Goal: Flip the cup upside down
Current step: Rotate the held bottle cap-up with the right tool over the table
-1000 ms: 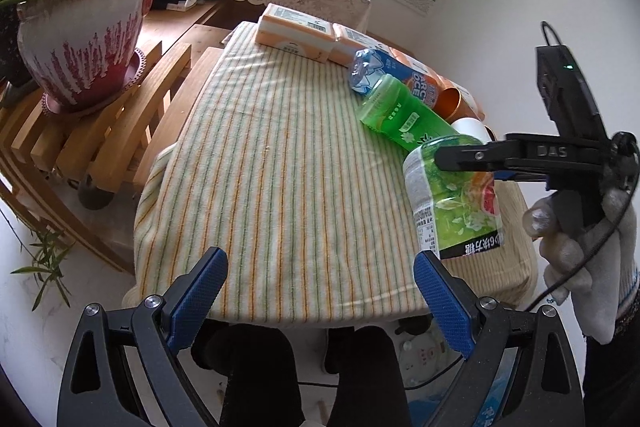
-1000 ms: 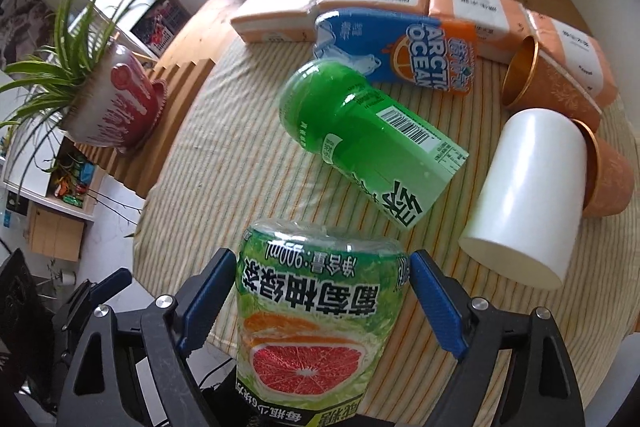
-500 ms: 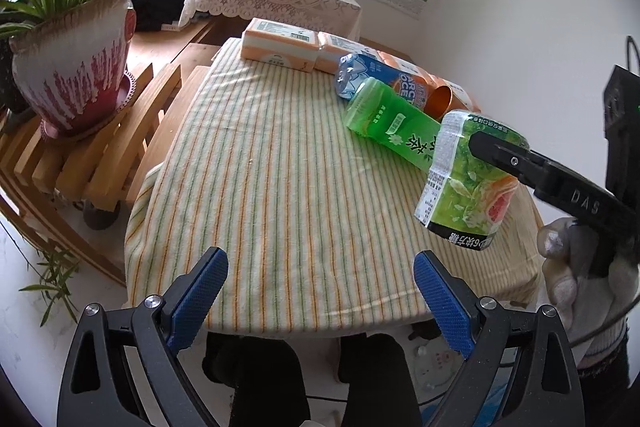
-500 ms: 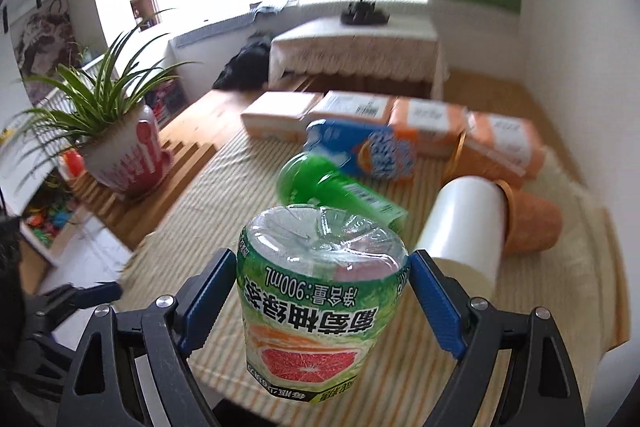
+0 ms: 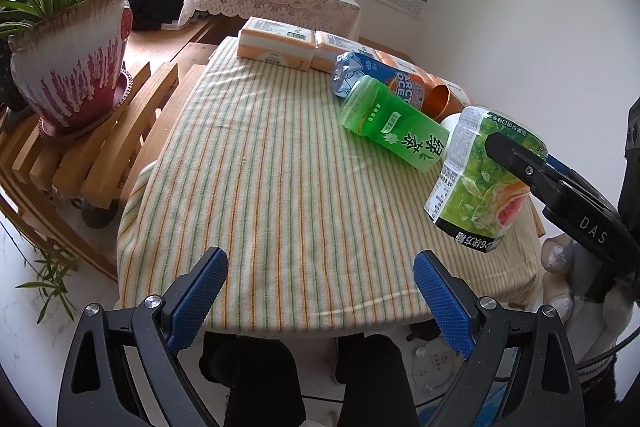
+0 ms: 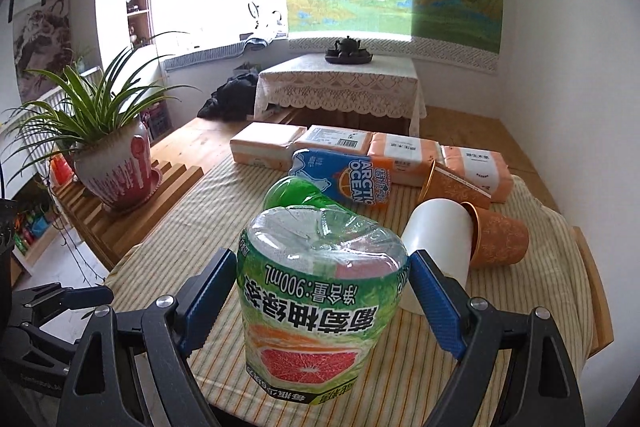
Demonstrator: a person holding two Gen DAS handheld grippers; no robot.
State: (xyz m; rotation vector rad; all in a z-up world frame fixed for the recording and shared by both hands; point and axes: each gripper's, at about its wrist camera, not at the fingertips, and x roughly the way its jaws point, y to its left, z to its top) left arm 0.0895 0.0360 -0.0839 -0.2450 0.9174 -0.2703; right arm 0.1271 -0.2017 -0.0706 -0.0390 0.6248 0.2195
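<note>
Grapefruit-label cup (image 6: 316,311) held clear above the table's (image 5: 280,187) right front edge, base uppermost, label text inverted, clamped in right gripper (image 6: 320,291). Just beyond it lie a green cup (image 5: 394,125), white cup (image 6: 438,251), two orange cups (image 6: 496,239) and blue carton (image 6: 340,179); tissue packs (image 6: 404,151) along far edge. Left gripper (image 5: 320,291) wide, empty, over the front edge.

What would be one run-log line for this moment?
right gripper: shut on green-labelled grapefruit cut-bottle cup, base up, above striped tablecloth | left gripper: open, empty
</note>
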